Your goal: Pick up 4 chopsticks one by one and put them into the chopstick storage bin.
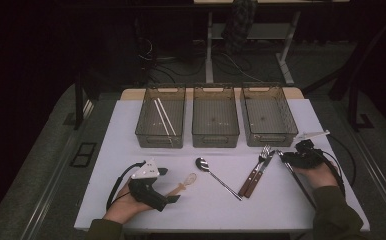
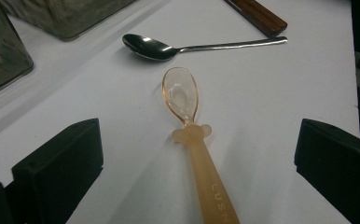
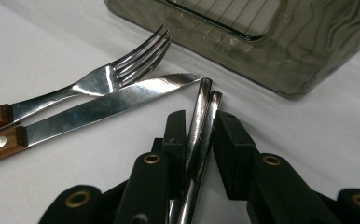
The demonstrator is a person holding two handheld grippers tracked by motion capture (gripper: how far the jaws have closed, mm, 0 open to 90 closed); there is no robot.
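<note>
A translucent orange plastic spoon [image 2: 180,93] lies on the white table [image 1: 131,150], its handle running between the jaws of my left gripper [image 2: 199,149]. That gripper [image 1: 167,185] stands open, with both jaws well clear of the handle. At the right, my right gripper [image 3: 200,135] is shut on a pair of metal chopsticks [image 3: 205,100] near their tips. The chopsticks [image 1: 301,182] stretch back along the table toward the front edge. Their tips lie beside the knife's blade tip.
A metal spoon [image 1: 216,175] lies mid-table. A wooden-handled fork [image 3: 103,79] and knife [image 3: 117,102] lie side by side left of my right gripper [image 1: 286,157]. Three grey trays [image 1: 215,132] stand in a row behind; the left one holds white chopsticks [image 1: 163,117].
</note>
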